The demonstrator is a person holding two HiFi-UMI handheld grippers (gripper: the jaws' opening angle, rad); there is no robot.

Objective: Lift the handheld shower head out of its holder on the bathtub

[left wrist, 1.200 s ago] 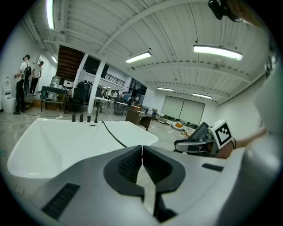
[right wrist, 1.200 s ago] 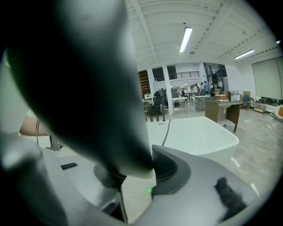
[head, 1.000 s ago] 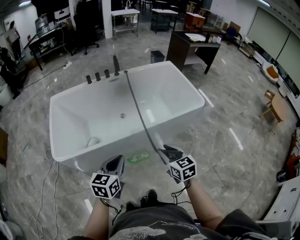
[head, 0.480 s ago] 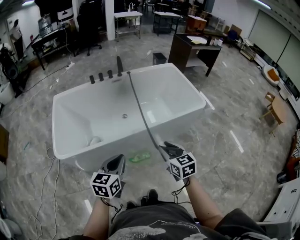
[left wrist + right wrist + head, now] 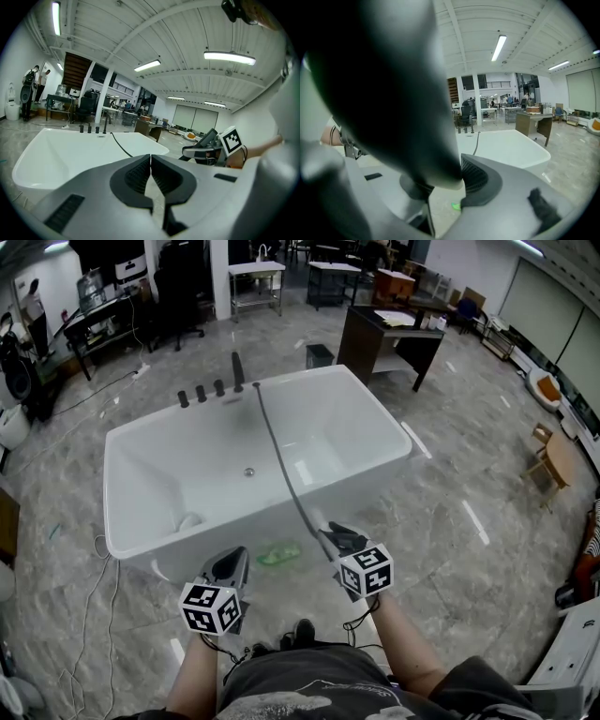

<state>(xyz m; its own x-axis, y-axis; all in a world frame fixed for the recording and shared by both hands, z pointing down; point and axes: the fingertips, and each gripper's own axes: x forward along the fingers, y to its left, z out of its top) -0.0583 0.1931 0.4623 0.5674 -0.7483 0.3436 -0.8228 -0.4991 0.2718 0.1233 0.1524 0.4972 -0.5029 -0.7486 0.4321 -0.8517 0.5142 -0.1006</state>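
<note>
A white freestanding bathtub (image 5: 401, 441) stands in front of me, with a black spout (image 5: 237, 371) and black knobs (image 5: 200, 393) on its far rim. A dark hose (image 5: 279, 465) runs from that rim across the tub to my right gripper (image 5: 332, 539). This gripper is shut on the shower head (image 5: 393, 93), which fills the upper left of the right gripper view as a large dark blurred shape. The right gripper (image 5: 440, 183) sits just outside the tub's near wall. My left gripper (image 5: 231, 568) hovers beside it to the left, jaws shut and empty (image 5: 150, 161).
A green object (image 5: 278, 553) lies on the stone floor by the tub's near wall. A small white thing (image 5: 187, 519) rests inside the tub. A dark desk (image 5: 384, 334) stands behind the tub, and cables (image 5: 98, 554) trail on the floor at the left.
Only the head camera has shifted a little. Both grippers and the hose stay where they were.
</note>
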